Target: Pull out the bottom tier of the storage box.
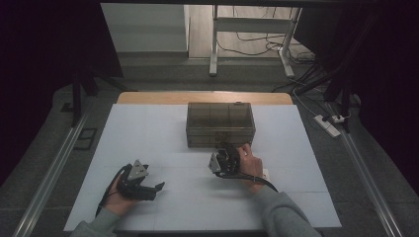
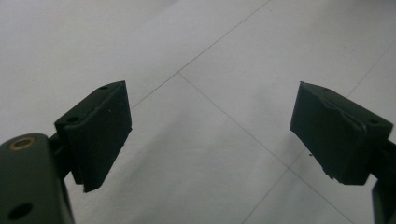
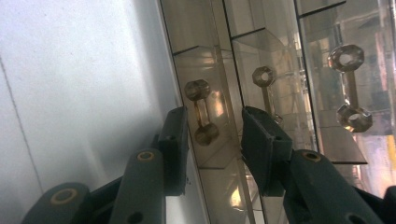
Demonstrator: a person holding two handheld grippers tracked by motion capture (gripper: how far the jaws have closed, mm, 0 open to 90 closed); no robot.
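A smoky clear plastic drawer box (image 1: 220,123) stands at the middle of the white table (image 1: 148,128). My right gripper (image 1: 228,148) is at the box's front face, held in a hand. In the right gripper view its jaws (image 3: 215,114) stand on either side of a small clear dumbbell-shaped drawer handle (image 3: 201,112), with a gap showing on one side, so they are open around it. Two more handles (image 3: 266,88) (image 3: 350,88) show on neighbouring drawer fronts. My left gripper (image 1: 157,187) rests low near the table's front left, jaws wide open (image 2: 210,121) over bare table.
A wooden strip (image 1: 205,97) runs along the table's far edge. Beyond it are a white stand's legs (image 1: 213,49) and loose cables on the floor. A power strip (image 1: 327,125) lies on the floor at the right. Metal rails (image 1: 54,168) flank the table.
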